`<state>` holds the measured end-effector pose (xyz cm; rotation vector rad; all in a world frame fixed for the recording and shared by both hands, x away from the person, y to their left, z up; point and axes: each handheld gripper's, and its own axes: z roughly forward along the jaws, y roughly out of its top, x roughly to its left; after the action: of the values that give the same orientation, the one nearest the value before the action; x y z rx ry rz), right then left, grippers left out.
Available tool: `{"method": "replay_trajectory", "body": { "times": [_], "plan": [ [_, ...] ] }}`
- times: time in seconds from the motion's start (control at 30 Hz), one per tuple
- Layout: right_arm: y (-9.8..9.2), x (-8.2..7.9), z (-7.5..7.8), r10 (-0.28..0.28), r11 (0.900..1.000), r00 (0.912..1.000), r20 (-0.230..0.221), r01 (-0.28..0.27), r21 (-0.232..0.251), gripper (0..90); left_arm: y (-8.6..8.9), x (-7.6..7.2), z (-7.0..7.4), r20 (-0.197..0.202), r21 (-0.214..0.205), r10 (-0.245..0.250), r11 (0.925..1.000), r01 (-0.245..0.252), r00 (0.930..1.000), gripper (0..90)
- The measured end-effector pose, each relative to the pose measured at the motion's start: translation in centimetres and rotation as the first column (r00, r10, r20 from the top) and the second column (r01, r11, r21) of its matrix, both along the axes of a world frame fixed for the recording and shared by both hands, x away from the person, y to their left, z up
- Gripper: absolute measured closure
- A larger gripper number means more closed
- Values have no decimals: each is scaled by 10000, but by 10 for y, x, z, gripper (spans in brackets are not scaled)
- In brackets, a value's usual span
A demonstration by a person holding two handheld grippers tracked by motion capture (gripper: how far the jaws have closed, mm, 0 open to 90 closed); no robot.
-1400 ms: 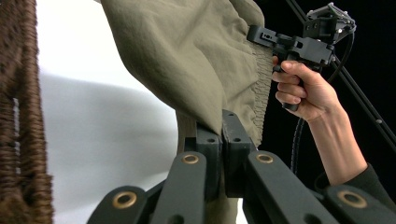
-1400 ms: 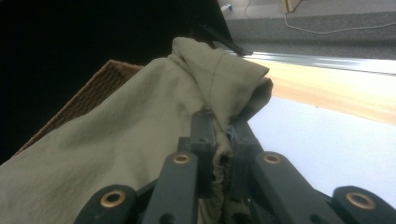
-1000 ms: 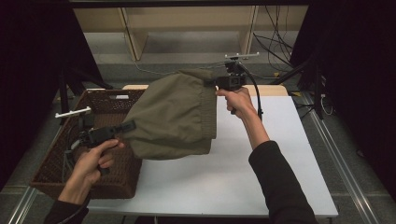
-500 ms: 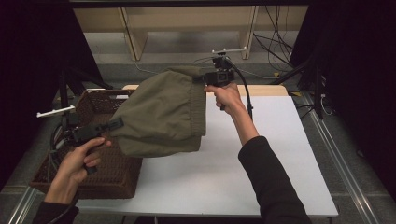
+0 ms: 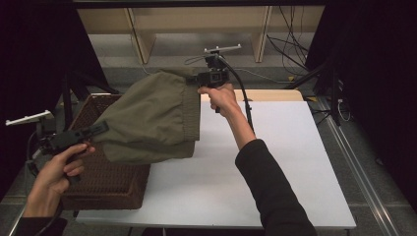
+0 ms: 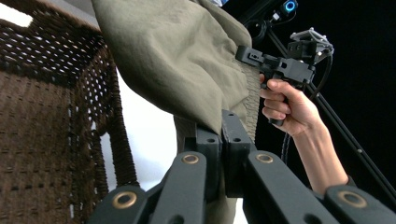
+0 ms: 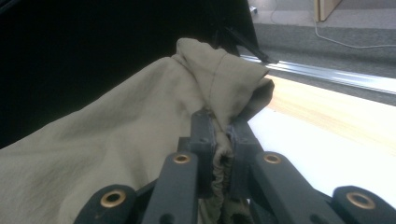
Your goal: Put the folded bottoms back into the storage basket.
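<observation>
Olive-green fabric garment [image 5: 152, 120] hung over dark woven wicker basket [image 5: 105, 182] and white surface [image 5: 275, 162]; my left tongs [image 5: 101, 130] and right tongs [image 5: 199, 77] both clamped its edge. Advice: hold tension even, lower flat.

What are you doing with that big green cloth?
A person is holding up an olive green garment with a gripper in each hand. The left gripper pinches one edge and the right gripper pinches the bunched elastic edge. The cloth is stretched in the air between them, hanging over the brown wicker basket and the white table.
</observation>
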<state>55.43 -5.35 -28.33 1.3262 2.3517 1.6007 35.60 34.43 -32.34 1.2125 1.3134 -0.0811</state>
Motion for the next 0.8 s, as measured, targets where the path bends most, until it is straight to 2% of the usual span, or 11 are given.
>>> {"method": "replay_trajectory", "body": {
  "times": [0.47,0.7,0.8],
  "plan": [
    [48,-2,1,356,9994,9994,46,-356,-49,840,44,-10,1,140,-143,466,9988,-464,9988,876],
    [61,-3,0,407,9992,9992,-33,-407,-32,840,57,-13,-1,97,-270,614,9978,-612,9981,875],
    [69,-3,-1,404,9991,9992,-45,-404,-83,839,62,-14,0,131,-163,622,9979,-619,9980,875]
  ]
}}
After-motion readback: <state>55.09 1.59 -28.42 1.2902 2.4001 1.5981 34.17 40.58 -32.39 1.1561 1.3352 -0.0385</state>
